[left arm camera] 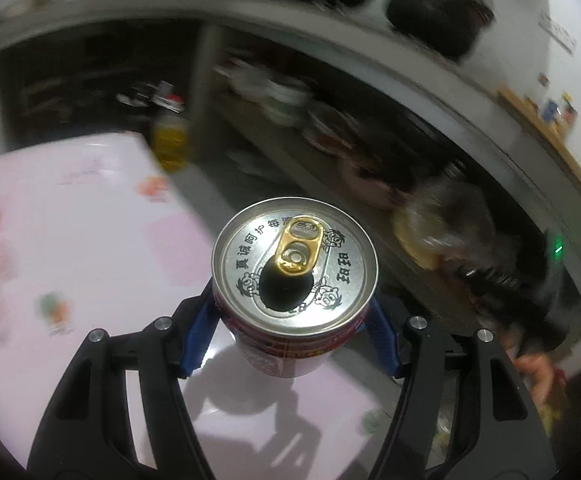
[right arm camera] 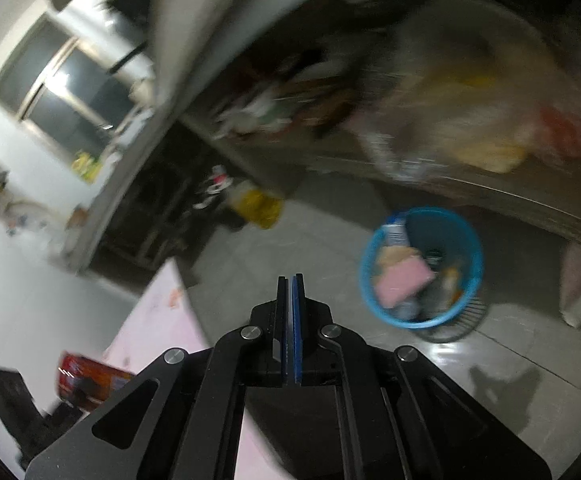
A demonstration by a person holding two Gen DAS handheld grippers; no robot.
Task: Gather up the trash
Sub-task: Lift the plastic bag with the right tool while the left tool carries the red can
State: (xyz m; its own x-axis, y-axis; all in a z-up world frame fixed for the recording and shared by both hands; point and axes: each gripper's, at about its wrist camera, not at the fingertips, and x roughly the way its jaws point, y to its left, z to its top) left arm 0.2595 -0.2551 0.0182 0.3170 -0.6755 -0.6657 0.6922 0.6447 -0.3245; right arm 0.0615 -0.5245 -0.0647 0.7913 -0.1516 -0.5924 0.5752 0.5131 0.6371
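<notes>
My left gripper [left arm camera: 294, 320] is shut on a red drink can [left arm camera: 295, 276], held upright above the corner of the pink table [left arm camera: 70, 220]. The can's silver top is opened, its gold tab bent back. The blue pads [left arm camera: 198, 332] press the can's sides. In the right wrist view my right gripper [right arm camera: 291, 280] is shut with nothing between its pads, pointing over the tiled floor. A blue trash basket [right arm camera: 422, 268], filled with paper and wrappers, stands on the floor to its right. The same red can [right arm camera: 90, 380] shows blurred at the lower left.
The pink table's edge [right arm camera: 162, 312] runs under my right gripper. Low shelves [left arm camera: 290, 104] with bowls and clutter line the far side. A yellow bottle [left arm camera: 170, 140] stands on the floor by the table corner. A black pot [left arm camera: 438, 12] sits on the counter. Bags [right arm camera: 470, 120] lie on a ledge.
</notes>
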